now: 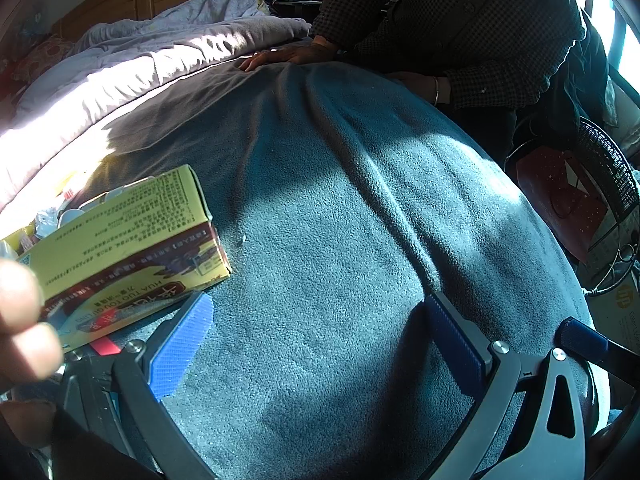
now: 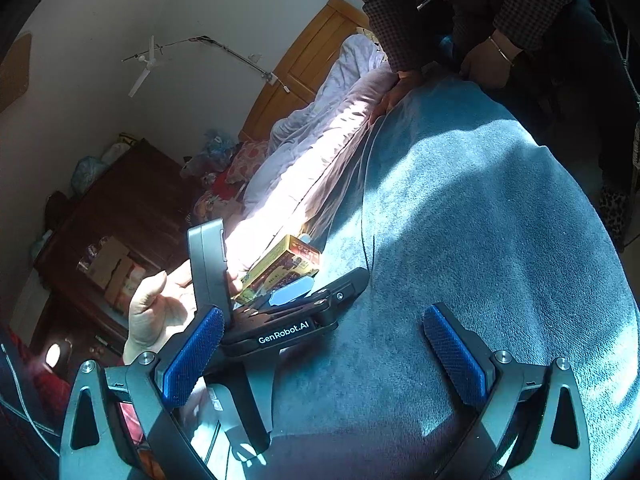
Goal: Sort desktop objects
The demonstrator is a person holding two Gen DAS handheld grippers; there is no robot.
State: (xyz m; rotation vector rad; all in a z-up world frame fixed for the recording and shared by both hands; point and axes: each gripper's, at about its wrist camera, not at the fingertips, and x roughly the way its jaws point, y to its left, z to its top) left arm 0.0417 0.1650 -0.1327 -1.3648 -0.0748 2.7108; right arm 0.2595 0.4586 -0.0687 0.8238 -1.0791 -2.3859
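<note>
A yellow and maroon medicine box [image 1: 124, 240] lies on the teal blanket [image 1: 340, 200], just beyond the left finger of my left gripper [image 1: 320, 340]. That gripper is open, with only blanket between its blue pads. Small tubes and bottles [image 1: 52, 216] sit behind the box in the sunlight. A hand's fingertips [image 1: 20, 320] show at the left edge. My right gripper [image 2: 326, 356] is open too and empty over the blanket. It looks onto the left gripper's black body [image 2: 300, 320], a hand [image 2: 160, 308] on its handle, and the yellow box [image 2: 284, 268] beyond.
A second person in a checked jacket [image 1: 460, 12] leans over the far side, both hands on the blanket's edge. A lilac quilt [image 1: 140, 64] lies along the left. A black fan [image 1: 600, 184] stands at the right. A dark wooden cabinet [image 2: 120, 220] is beside the bed.
</note>
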